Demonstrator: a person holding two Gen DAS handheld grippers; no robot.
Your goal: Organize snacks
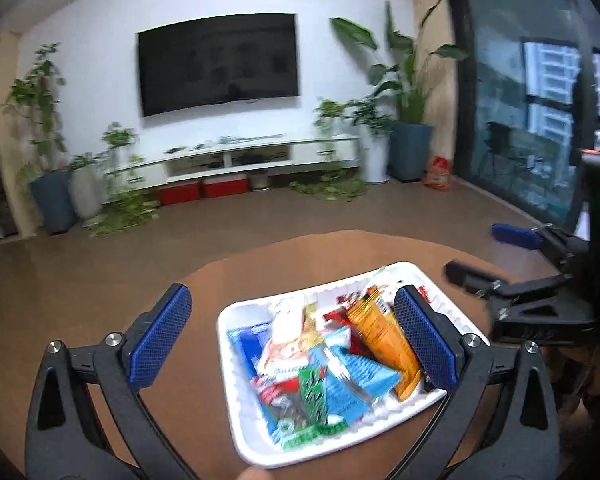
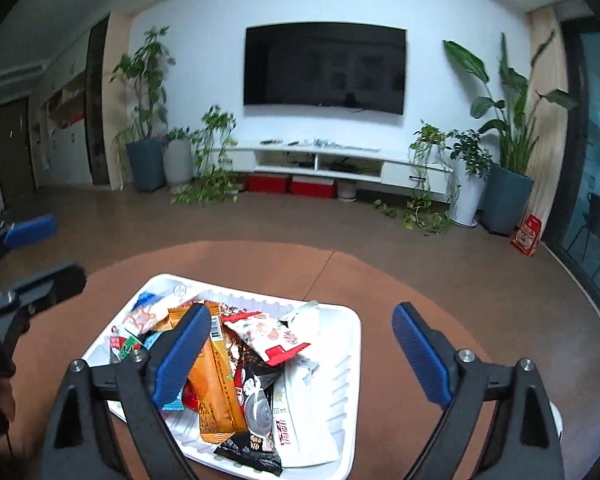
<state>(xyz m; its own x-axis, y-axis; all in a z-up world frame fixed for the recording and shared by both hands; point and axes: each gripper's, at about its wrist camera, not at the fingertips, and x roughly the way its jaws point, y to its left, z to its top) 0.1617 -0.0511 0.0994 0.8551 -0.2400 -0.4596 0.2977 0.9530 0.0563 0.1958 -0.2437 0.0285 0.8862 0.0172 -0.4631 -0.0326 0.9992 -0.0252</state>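
The white tray sits on the round brown table, heaped with snack packets, and both tools hang above it, tipped down toward the pile. The left gripper has its fingers spread wide with nothing between them; the tray lies just ahead and below, a little toward its right finger. The right gripper is likewise wide and empty, the tray below and toward its left finger. The long orange packet runs lengthwise away from the person, right beside the right gripper's left finger, so I judge that hand is slightly better placed.
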